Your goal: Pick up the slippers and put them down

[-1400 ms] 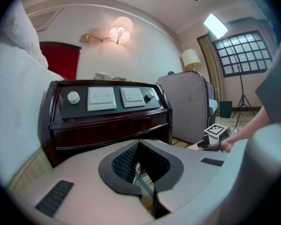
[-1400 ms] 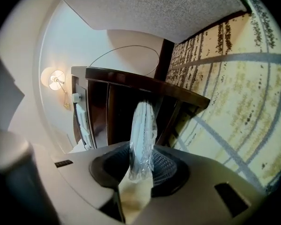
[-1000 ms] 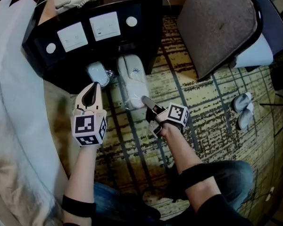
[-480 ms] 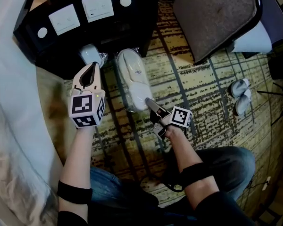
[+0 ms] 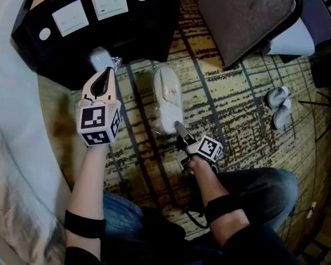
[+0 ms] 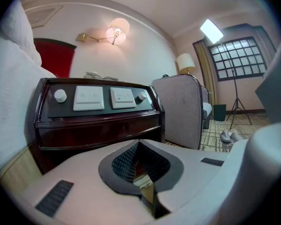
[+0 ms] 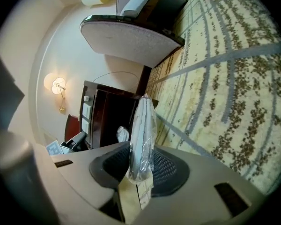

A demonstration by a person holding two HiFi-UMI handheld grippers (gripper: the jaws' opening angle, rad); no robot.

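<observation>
A pair of white slippers in a clear plastic wrap (image 5: pixel 167 95) lies lengthwise over the patterned carpet, out in front of the dark nightstand (image 5: pixel 71 48). My right gripper (image 5: pixel 178 128) is shut on the near end of the pack. In the right gripper view the wrapped pack (image 7: pixel 143 130) stands edge-on between the jaws. A second wrapped pack (image 5: pixel 101 58) sits at the foot of the nightstand, and the right gripper view shows that pack (image 7: pixel 122 134) too. My left gripper (image 5: pixel 103 84) hovers just short of it, shut and holding nothing.
An upholstered chair (image 5: pixel 248 21) stands at the upper right. A loose pair of grey slippers (image 5: pixel 278 106) lies on the carpet at the far right. White bedding (image 5: pixel 11 120) fills the left side. The person's knee (image 5: pixel 265 192) is low in the picture.
The right gripper has drawn the wrapped slippers out from under the nightstand and back toward the person. The left gripper has stayed near the second pack.
</observation>
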